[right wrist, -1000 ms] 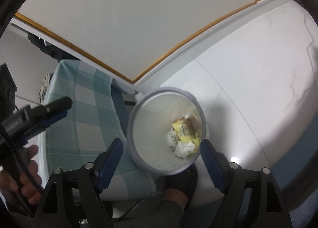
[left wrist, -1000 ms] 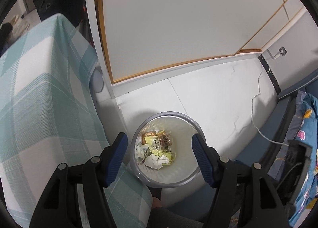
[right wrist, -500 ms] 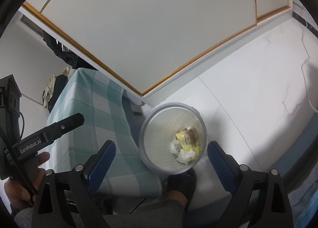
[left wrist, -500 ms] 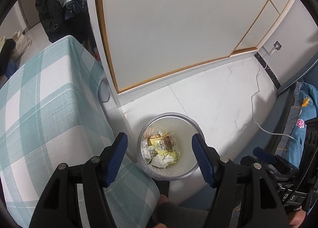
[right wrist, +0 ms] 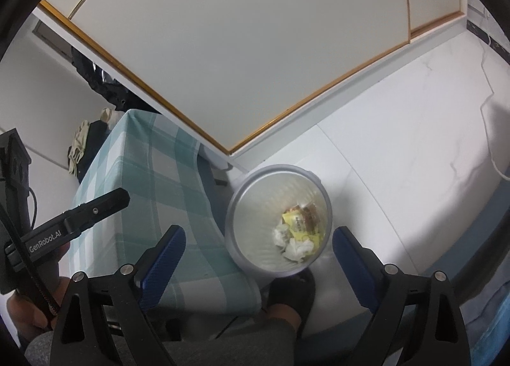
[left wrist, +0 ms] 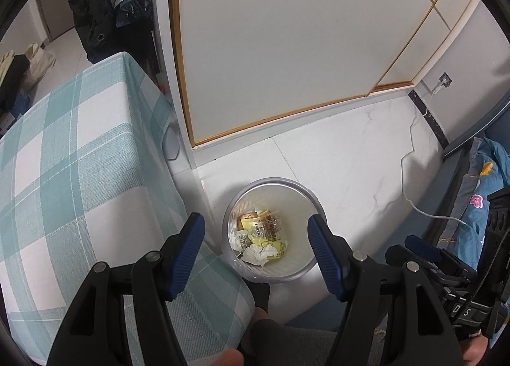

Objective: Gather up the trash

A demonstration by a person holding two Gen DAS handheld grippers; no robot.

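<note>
A translucent round bin (left wrist: 304, 265) stands on the white floor beside the checked table. Inside lie a yellow wrapper (left wrist: 264, 232), crumpled white tissue (left wrist: 258, 252) and other scraps. My left gripper (left wrist: 255, 222) hangs high above the bin, open, with nothing between its blue pads. The right wrist view looks down on the same bin (right wrist: 244, 189), wrapper (right wrist: 299, 222) and tissue (right wrist: 298, 248). My right gripper (right wrist: 258, 233) is also above it, jaws wide open and empty.
A table with a teal checked cloth (left wrist: 79, 158) stands left of the bin. Behind is a white sliding panel (left wrist: 287, 47) with a wooden frame. A white cable (left wrist: 411, 155) crosses the floor; blue bedding (left wrist: 487, 174) is at right. A foot in a dark sock (right wrist: 290, 296) is below the bin.
Both grippers have risen away from the bin, which looks smaller now. The right gripper's jaws have spread wider. The left jaws keep the same gap.
</note>
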